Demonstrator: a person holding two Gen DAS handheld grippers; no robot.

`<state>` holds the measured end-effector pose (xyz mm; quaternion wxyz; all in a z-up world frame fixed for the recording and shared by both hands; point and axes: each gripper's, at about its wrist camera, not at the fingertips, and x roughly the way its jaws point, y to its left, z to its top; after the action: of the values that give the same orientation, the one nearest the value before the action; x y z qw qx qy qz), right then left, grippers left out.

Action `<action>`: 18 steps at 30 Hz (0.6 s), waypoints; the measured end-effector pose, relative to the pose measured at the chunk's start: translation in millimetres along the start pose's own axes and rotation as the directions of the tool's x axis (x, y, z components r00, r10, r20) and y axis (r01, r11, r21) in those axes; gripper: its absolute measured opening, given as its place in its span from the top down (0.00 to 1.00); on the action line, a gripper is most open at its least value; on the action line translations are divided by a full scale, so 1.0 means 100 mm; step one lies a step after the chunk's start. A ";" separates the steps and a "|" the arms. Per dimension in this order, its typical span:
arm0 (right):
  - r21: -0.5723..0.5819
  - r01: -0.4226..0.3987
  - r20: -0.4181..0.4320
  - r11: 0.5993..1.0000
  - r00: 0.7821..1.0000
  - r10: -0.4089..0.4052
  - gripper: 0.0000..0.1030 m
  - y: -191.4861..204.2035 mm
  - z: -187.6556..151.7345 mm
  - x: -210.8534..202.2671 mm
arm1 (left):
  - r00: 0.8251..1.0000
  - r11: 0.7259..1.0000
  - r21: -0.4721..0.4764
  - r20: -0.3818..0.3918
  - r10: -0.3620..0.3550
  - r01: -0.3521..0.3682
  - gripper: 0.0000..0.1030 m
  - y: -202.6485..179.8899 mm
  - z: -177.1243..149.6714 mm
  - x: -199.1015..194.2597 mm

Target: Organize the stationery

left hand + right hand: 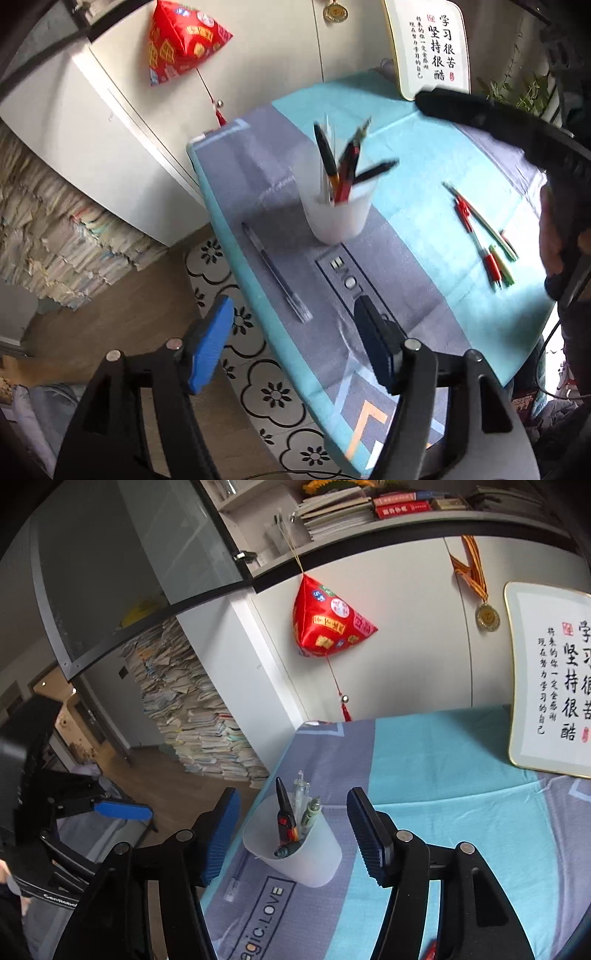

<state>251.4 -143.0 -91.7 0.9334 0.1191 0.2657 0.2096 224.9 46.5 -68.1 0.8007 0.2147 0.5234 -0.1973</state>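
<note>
On the table (424, 155), pen cup (338, 218) upright; left gripper (295, 347) and right gripper (291, 842) both agape, empty.

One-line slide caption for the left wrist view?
Open left gripper hovers near a clear pen lying beside the white pen cup, with loose pens across the cloth.

The tablecloth (461, 812) is showing "agic.LOVE". The white plaque (554, 686) is displaying "坚持很酷". The other gripper's black body (33, 878) is reading "GenRobo".
</note>
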 end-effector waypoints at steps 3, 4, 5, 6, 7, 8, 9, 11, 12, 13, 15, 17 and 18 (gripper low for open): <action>-0.018 0.018 0.038 1.000 0.999 -0.017 0.33 -0.04 -0.07 -0.23 | 0.999 0.995 -0.092 0.007 0.041 -0.040 0.38 0.06 -0.22 0.40; -0.015 0.012 0.040 1.000 0.999 -0.011 0.33 -0.05 -0.10 -0.28 | 0.999 0.989 -0.139 0.007 0.042 -0.041 0.38 0.09 -0.25 0.53; -0.011 -0.001 0.039 1.000 0.999 0.001 0.33 -0.07 -0.13 -0.32 | 1.000 0.983 -0.184 0.008 0.017 -0.015 0.40 0.11 -0.29 0.64; -0.008 -0.004 0.038 1.000 0.999 0.004 0.33 -0.08 -0.16 -0.37 | 0.999 0.975 -0.218 0.018 -0.033 0.036 0.44 0.14 -0.30 0.72; -0.010 -0.001 0.040 1.000 0.999 0.001 0.33 -0.09 -0.19 -0.43 | 0.997 0.967 -0.241 0.032 -0.075 0.081 0.45 0.15 -0.30 0.77; -0.016 0.010 0.043 1.000 0.999 -0.009 0.33 -0.09 -0.24 -0.48 | 0.995 0.962 -0.256 0.052 -0.084 0.095 0.45 0.14 -0.30 0.81; -0.026 0.025 0.045 0.999 0.999 -0.024 0.33 -0.09 -0.28 -0.53 | 0.994 0.961 -0.258 0.067 -0.083 0.098 0.45 0.13 -0.29 0.83; -0.033 0.044 0.051 0.998 0.998 -0.042 0.33 -0.14 -0.40 -0.67 | 0.994 0.964 -0.246 0.066 -0.084 0.098 0.44 0.06 -0.23 0.93; -0.021 0.043 0.055 0.999 0.998 -0.042 0.33 -0.17 -0.44 -0.72 | 0.995 0.965 -0.246 0.059 -0.082 0.094 0.44 0.04 -0.21 0.98; -0.006 0.041 0.057 0.999 0.998 -0.040 0.33 -0.20 -0.49 -0.76 | 0.996 0.967 -0.243 0.052 -0.072 0.083 0.45 0.01 -0.19 1.05; 0.023 0.028 0.058 0.999 0.998 -0.029 0.33 -0.28 -0.60 -0.85 | 0.995 0.971 -0.231 0.097 -0.037 0.059 0.51 -0.01 -0.20 1.05; 0.050 0.032 0.054 0.998 0.998 -0.035 0.33 -0.37 -0.68 -0.91 | 0.991 0.968 -0.244 0.127 -0.029 0.059 0.71 0.00 -0.21 1.02; 0.064 0.036 0.057 0.997 0.998 -0.040 0.33 -0.41 -0.71 -0.93 | 0.992 0.966 -0.251 0.125 -0.030 0.061 0.90 0.03 -0.23 1.01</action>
<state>154.5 -213.6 -122.8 0.9404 0.1491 0.2473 0.1798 246.9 52.6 -168.9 0.8469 0.0858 0.4999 -0.1595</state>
